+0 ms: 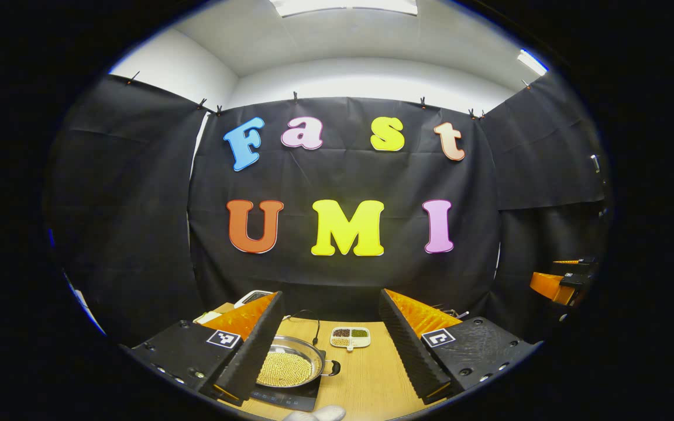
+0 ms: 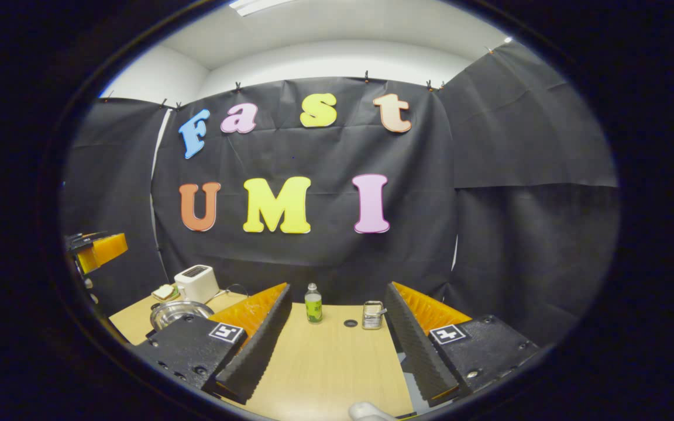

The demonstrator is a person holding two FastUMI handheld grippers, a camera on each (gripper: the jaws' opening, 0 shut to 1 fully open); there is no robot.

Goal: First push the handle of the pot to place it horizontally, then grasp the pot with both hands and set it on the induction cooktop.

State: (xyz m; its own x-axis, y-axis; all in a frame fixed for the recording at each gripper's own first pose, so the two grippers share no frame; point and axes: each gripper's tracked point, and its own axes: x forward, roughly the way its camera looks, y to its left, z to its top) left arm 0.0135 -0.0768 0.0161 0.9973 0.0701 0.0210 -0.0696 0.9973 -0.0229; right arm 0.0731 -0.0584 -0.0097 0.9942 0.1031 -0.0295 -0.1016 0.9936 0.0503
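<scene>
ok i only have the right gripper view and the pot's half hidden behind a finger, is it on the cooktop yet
observer: yes, in the left gripper view the pot sits on the black induction cooktop.
operator: anything in it
observer: it holds a layer of small yellowish grains.
operator: and which way is the handle
observer: a small loop handle sticks out to the right in that view, roughly level, over the cooktop's edge.
</scene>
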